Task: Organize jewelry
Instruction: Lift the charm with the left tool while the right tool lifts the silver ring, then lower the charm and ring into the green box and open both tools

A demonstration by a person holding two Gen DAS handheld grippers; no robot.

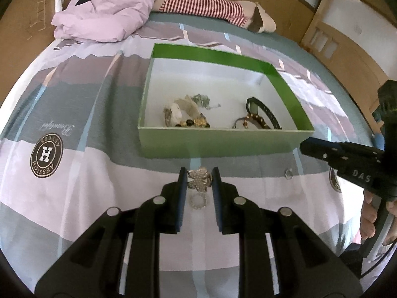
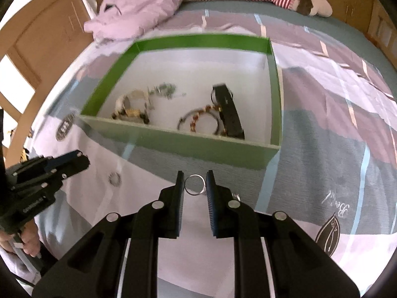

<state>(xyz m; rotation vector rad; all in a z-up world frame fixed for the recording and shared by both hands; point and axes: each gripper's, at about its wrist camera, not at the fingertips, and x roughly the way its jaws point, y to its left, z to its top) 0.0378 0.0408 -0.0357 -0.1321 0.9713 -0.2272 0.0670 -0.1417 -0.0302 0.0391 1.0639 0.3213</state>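
My left gripper (image 1: 199,177) is shut on a silver flower-shaped ring (image 1: 199,180), held above the bedspread just in front of the green box (image 1: 218,144). A sparkly round ring (image 1: 198,201) lies on the bed below it. My right gripper (image 2: 195,182) is shut on a plain silver ring (image 2: 195,185), held in front of the green box (image 2: 198,146). The box holds bracelets, a black strap (image 2: 229,113) and other jewelry (image 1: 186,115). A small ring (image 1: 288,173) lies on the bed at the right; the sparkly ring also shows in the right wrist view (image 2: 114,179).
The bedspread (image 1: 86,198) has grey, pink and white patches. A pink garment (image 1: 104,12) and a striped stuffed toy (image 1: 211,6) lie at the far end. Wooden furniture (image 1: 347,49) stands to the right. Each gripper shows in the other's view: right (image 1: 347,164), left (image 2: 44,171).
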